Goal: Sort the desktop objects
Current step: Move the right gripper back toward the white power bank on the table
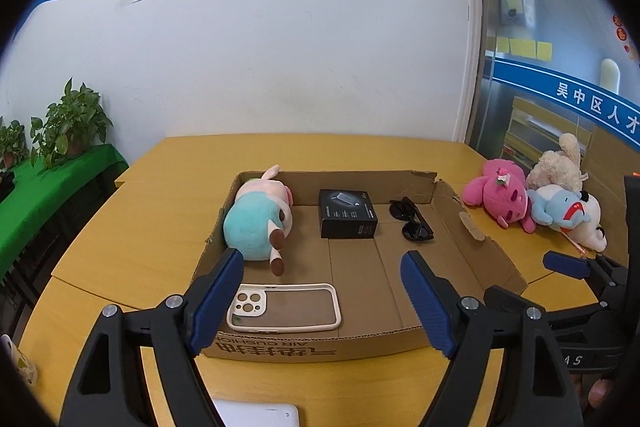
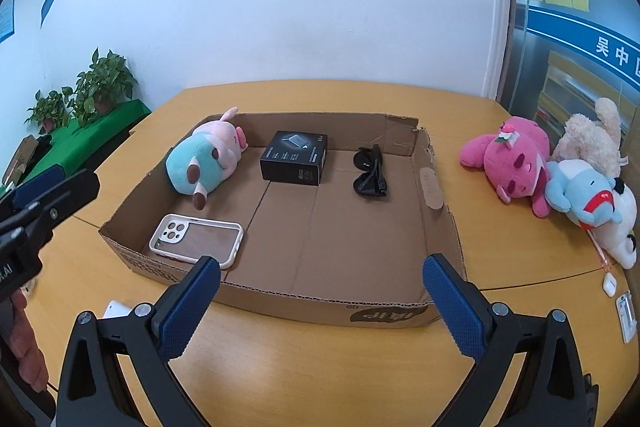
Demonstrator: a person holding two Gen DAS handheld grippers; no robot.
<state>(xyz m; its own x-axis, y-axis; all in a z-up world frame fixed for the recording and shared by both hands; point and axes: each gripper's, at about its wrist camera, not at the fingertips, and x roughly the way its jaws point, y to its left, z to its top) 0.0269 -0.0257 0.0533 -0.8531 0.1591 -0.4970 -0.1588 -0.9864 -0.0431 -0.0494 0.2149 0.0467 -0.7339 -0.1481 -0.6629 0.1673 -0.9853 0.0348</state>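
A shallow cardboard box [image 1: 460, 227] [image 2: 440, 223] lies on the yellow table. It holds a teal and pink plush pig [image 1: 256, 215] [image 2: 204, 157], a black carton [image 1: 347, 213] [image 2: 294, 157], black sunglasses [image 1: 412, 219] [image 2: 370, 171] and a white phone case [image 1: 284, 307] [image 2: 196, 237]. My left gripper [image 1: 324, 299] is open and empty, over the box's near edge above the phone case. My right gripper [image 2: 322, 301] is open and empty at the box's near wall.
A pink plush [image 1: 500, 195] [image 2: 512, 159], a cream plush [image 1: 556, 167] [image 2: 592, 139] and a blue and white plush [image 1: 564, 213] [image 2: 592, 203] lie right of the box. A white earbud case [image 2: 610, 283] and a small device [image 2: 626, 313] lie at the right edge. Potted plants [image 1: 68, 127] stand left.
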